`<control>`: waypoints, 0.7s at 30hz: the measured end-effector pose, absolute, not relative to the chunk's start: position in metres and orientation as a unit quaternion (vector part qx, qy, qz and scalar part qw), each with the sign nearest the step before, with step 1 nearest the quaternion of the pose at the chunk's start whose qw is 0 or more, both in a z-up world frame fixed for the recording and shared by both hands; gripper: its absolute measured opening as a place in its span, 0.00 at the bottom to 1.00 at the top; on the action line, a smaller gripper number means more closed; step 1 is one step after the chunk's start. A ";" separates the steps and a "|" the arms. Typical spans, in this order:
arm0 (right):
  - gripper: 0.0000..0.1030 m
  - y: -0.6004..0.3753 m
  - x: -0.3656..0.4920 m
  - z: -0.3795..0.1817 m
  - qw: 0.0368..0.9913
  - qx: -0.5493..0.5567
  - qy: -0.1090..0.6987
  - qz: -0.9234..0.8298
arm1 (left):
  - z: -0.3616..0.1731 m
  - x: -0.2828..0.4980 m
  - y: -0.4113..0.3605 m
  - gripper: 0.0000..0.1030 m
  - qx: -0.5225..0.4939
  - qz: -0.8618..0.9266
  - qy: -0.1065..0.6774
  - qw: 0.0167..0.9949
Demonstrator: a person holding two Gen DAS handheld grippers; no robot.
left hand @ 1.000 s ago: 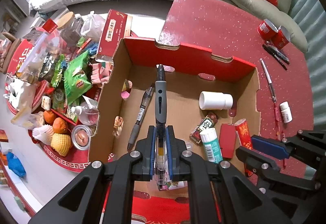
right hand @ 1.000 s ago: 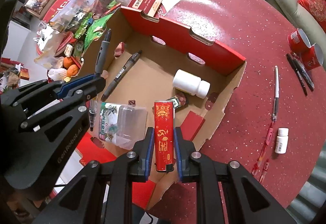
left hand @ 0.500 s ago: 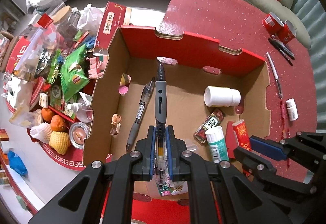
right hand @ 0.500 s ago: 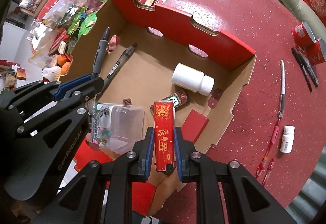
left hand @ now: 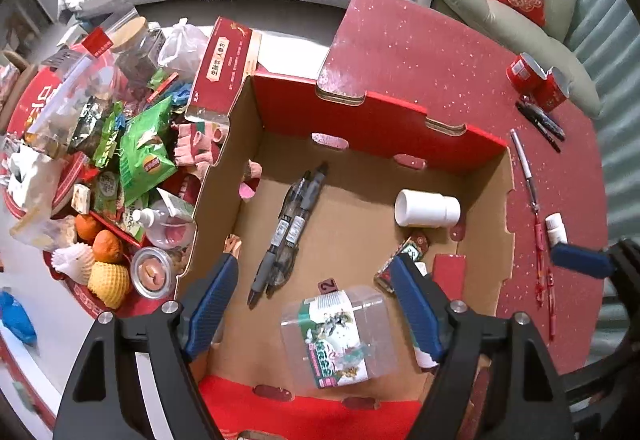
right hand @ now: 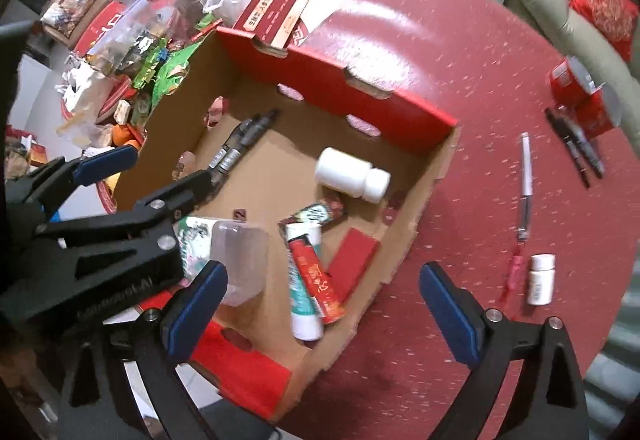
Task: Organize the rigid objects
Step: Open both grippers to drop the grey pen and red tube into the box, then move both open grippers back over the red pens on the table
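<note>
A cardboard box with red outer walls [left hand: 380, 116] sits on the red table. My left gripper [left hand: 312, 292] hangs above it, jaws opening, with nothing between them. Below, two grey-black pens [left hand: 288, 228] lie side by side on the box floor. My right gripper [right hand: 324, 306] is over the box's near right corner, jaws opening and holding nothing. A red packet with gold print [right hand: 318, 280] lies under it, on top of a white and green tube [right hand: 304, 320]. The box also holds a white bottle [right hand: 348, 174] and a clear plastic tub [left hand: 340, 332].
On the table right of the box lie a silver pen [right hand: 526, 168], a red pen [right hand: 514, 272], a small white bottle [right hand: 540, 278], two black pens [right hand: 576, 148] and red cups [right hand: 580, 96]. Snacks and fruit [left hand: 120, 168] crowd the left side.
Both grippers went from shut to open. The grey pen left the left gripper and now lies beside the other pen. The red packet left the right gripper and lies on the tube.
</note>
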State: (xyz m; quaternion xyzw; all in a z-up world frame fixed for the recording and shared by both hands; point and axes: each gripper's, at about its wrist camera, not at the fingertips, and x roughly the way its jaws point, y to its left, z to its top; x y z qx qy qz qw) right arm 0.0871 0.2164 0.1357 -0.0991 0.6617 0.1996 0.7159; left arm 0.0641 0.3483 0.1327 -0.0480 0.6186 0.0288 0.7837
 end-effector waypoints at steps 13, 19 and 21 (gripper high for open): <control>0.95 0.011 -0.005 0.093 0.671 0.071 0.738 -0.010 | 0.145 0.023 0.245 0.79 -0.042 -0.077 0.642 0.762; 0.95 -0.057 -0.048 0.070 0.641 0.124 0.756 -0.053 | 0.126 0.006 0.153 0.79 0.000 -0.142 0.670 0.728; 0.95 -0.072 -0.056 0.066 0.639 0.132 0.756 -0.053 | 0.116 0.010 0.122 0.79 0.016 -0.135 0.671 0.729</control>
